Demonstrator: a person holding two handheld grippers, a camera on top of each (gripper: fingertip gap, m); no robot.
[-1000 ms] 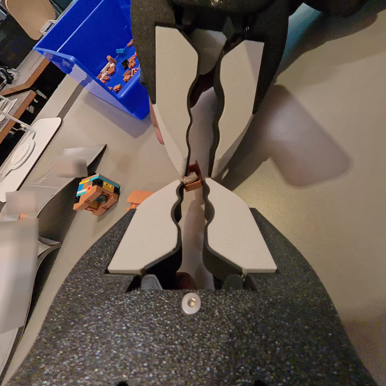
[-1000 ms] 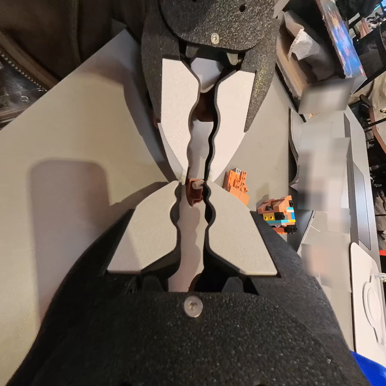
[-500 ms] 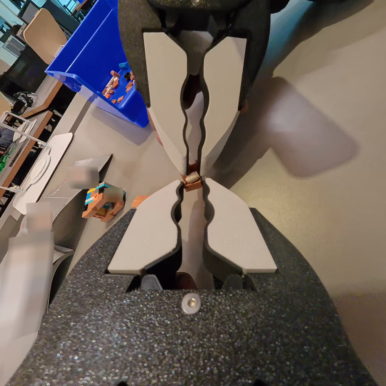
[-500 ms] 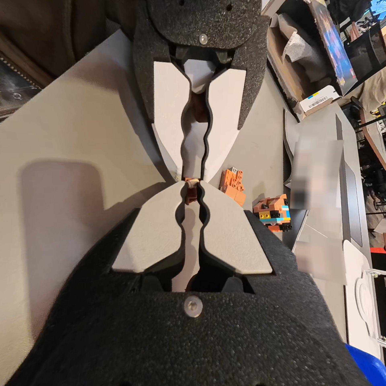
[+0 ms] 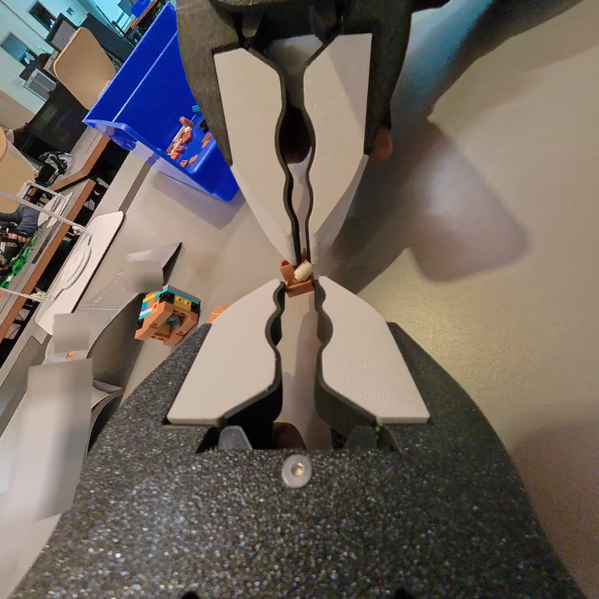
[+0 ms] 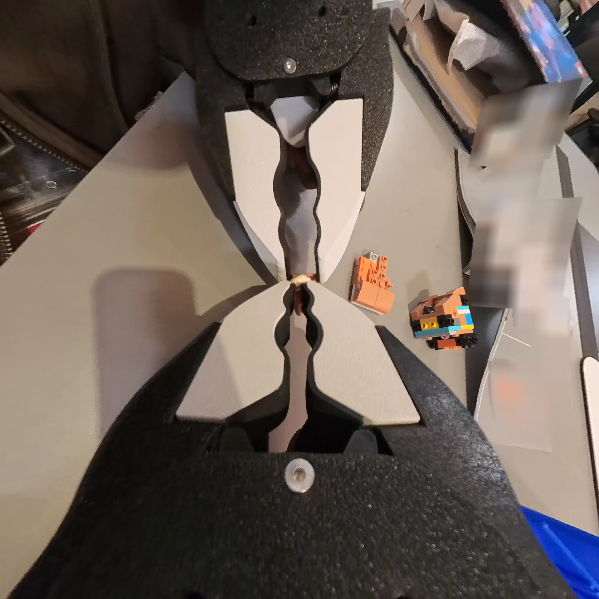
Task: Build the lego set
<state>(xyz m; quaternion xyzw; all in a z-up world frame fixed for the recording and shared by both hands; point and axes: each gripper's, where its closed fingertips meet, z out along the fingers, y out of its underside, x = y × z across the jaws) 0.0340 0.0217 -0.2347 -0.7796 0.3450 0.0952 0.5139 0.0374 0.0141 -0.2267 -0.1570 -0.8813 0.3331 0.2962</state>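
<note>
Left gripper (image 5: 299, 285): closed on the brown brick (image 5: 296, 285), frame centre.
Right gripper (image 6: 299, 290): closed on the white peg (image 5: 303, 270), meeting tip to tip.
Advice: keep the brick steady, press the peg straight in.

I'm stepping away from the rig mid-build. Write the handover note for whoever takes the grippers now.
Left gripper: shut on the small brown piece, held above the table.
Right gripper: shut tip to tip against the left; it appears to pinch the small white stud on that brown piece.
On the table: multicoloured cube assembly and orange brick sub-assembly, both untouched. Spare bricks in the blue bin.
Done: two sub-assemblies built.
Left: whether the white stud is fully seated cannot be told; check it, then add the piece to the build.
</note>
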